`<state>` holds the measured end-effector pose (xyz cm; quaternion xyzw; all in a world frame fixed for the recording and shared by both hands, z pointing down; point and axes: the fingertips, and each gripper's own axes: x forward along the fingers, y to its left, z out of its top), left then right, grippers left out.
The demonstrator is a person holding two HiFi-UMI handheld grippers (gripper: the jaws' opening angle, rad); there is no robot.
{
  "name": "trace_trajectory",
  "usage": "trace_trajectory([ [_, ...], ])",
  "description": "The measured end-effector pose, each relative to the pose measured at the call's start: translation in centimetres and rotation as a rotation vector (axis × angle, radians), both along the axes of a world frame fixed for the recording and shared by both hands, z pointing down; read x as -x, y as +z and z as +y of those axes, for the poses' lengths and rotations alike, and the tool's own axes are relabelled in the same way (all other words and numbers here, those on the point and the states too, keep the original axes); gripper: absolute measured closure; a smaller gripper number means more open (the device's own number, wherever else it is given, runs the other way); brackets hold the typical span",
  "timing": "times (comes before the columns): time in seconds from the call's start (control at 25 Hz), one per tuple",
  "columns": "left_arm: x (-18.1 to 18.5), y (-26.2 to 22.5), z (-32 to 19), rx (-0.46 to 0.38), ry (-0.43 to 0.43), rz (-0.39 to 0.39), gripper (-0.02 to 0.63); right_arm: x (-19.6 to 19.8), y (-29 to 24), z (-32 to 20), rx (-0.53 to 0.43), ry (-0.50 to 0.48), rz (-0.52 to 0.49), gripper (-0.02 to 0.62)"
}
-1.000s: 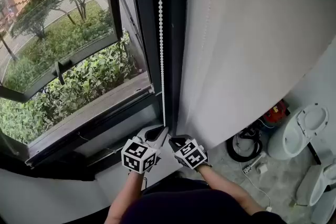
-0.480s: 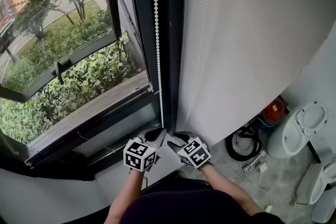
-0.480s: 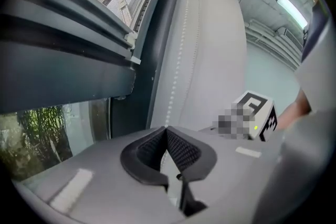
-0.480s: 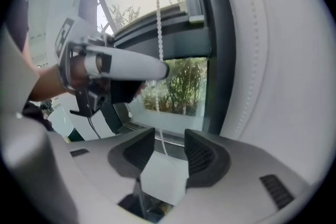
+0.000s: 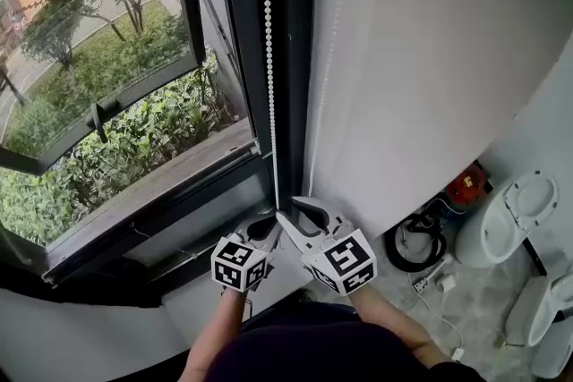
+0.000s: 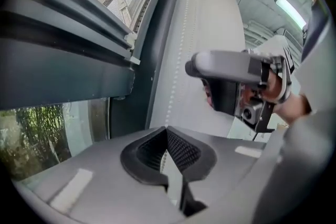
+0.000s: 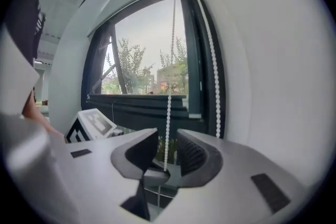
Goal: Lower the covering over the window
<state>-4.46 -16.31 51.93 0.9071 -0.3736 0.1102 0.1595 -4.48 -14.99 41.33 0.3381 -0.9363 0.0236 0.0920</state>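
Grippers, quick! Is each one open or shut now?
Left gripper: shut on the chain.
Right gripper: open, has just been opening; chain hangs between, not pinched.

Matt white fabric blind (image 5: 430, 58), glossy plastic bead chain (image 5: 267, 13), dark matt window frame (image 5: 295, 58)

The grey, speckled floor (image 5: 466, 300) shows only in the lower right corner of the head view, below the white wall. On it lie a black coil of hose or cable (image 5: 414, 253) close to the wall, a red object (image 5: 469, 189) just behind the coil whose kind cannot be told, and a small white plug (image 5: 423, 287) with a thin white cord (image 5: 440, 328) trailing toward the bottom edge. Further right stand a white toilet-like fixture (image 5: 519, 219) with an oval top and a second white fixture (image 5: 548, 322), cut off at the edge.
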Motion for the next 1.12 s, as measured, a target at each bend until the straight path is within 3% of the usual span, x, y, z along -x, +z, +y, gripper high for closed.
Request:
trace_trajectory([
  [0.48, -0.1, 0.2, 0.4, -0.008, 0.011, -0.003, 0.595, 1.2, -4.3, -1.0, -0.087, 0.002, -0.039, 0.571],
  [0.68, -0.3, 0.3, 0.7, 0.001, 0.020, -0.011, 0.595, 1.4, -4.1, -1.1, -0.091, 0.005, -0.030, 0.579],
  [1.12, -0.5, 7.7, 2.0, 0.157, 0.052, -0.088, 0.595, 2.1, 3.4, -0.9, 0.037, -0.013, 0.091, 0.581],
])
